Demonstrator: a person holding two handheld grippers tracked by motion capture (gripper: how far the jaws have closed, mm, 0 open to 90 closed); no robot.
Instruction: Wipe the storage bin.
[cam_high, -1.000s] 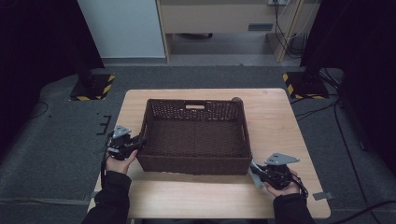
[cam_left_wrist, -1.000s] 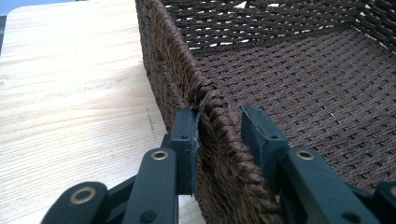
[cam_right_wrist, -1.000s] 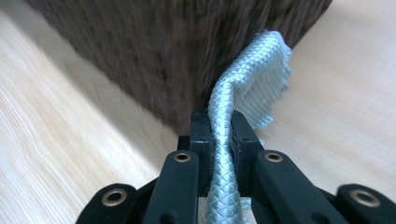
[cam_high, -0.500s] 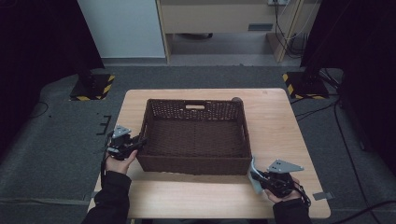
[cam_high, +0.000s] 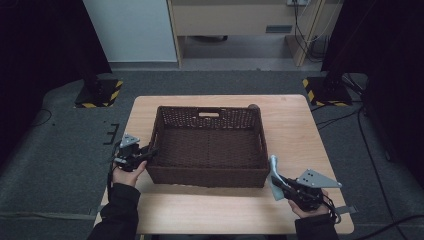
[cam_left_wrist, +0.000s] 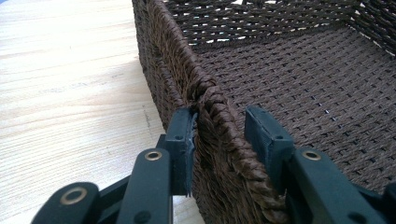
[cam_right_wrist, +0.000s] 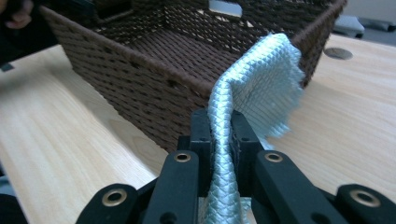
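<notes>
A dark brown woven basket (cam_high: 210, 176) stands in the middle of the wooden table (cam_high: 210, 212). My left gripper (cam_high: 150, 152) sits at the basket's left wall. In the left gripper view my left gripper (cam_left_wrist: 217, 121) straddles the basket rim (cam_left_wrist: 210, 93), shut on it, the outer jaw pressed to the weave. A pale blue textured cloth (cam_high: 273, 172) stands up by the basket's near right corner, and my right gripper (cam_high: 279, 186) is shut on it. In the right gripper view the cloth (cam_right_wrist: 261, 79) rises from my right gripper (cam_right_wrist: 219, 126) in front of the basket wall (cam_right_wrist: 130, 79).
The basket's inside (cam_left_wrist: 299, 84) holds nothing. A small dark round disc (cam_right_wrist: 338, 52) lies flat in the tabletop past the basket's far right corner. Bare wood runs along the near edge and both sides. Grey floor surrounds the table.
My right gripper has drawn a little toward the table's near edge, and the cloth now stands more upright beside the basket corner. The left gripper has stayed on the rim.
</notes>
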